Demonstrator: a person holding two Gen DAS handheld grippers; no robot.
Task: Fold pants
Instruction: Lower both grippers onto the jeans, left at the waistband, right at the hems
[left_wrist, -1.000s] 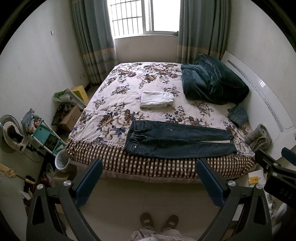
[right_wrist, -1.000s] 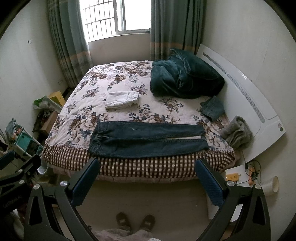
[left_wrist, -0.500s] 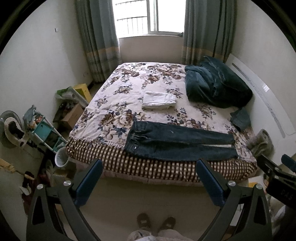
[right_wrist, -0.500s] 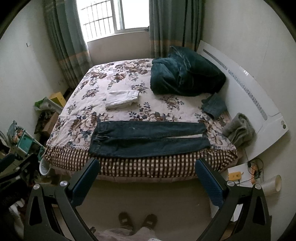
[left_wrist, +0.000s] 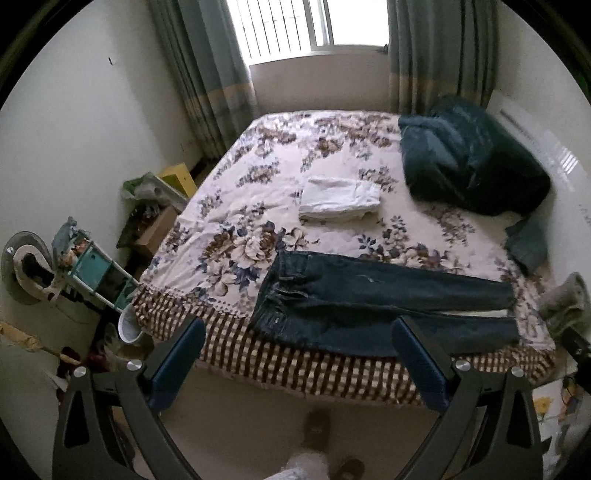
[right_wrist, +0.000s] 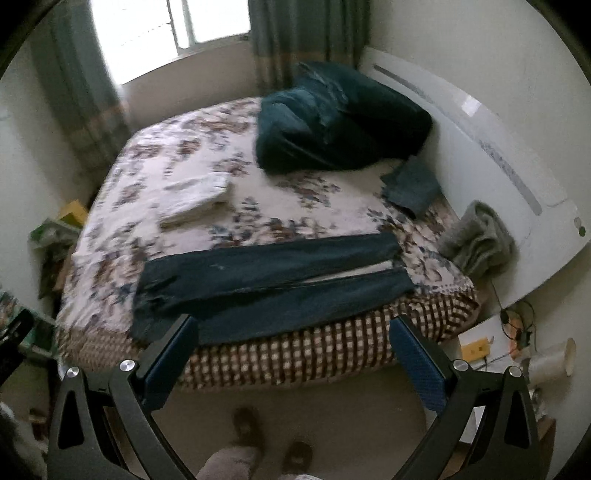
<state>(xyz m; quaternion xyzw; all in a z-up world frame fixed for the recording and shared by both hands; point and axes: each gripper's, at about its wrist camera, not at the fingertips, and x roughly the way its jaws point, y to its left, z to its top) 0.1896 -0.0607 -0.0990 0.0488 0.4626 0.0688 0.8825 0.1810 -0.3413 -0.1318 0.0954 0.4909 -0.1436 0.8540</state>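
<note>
Dark blue jeans (left_wrist: 373, 306) lie flat along the near edge of the floral bed (left_wrist: 258, 206), waistband to the left, legs to the right. They also show in the right wrist view (right_wrist: 266, 284). My left gripper (left_wrist: 299, 350) is open and empty, above the floor in front of the bed near the waistband end. My right gripper (right_wrist: 291, 350) is open and empty, in front of the bed's near edge, below the jeans' legs.
A folded white garment (left_wrist: 338, 199) lies mid-bed. A dark teal blanket heap (left_wrist: 469, 162) sits at the headboard (right_wrist: 491, 147). A small denim piece (right_wrist: 410, 186) and a grey garment (right_wrist: 480, 240) lie at the right edge. Clutter and a shelf (left_wrist: 92, 273) stand left of the bed.
Both grippers have moved closer to the bed and lower. The right view has tilted and swung toward the jeans' legs. The jeans have not moved. Both grippers stay open.
</note>
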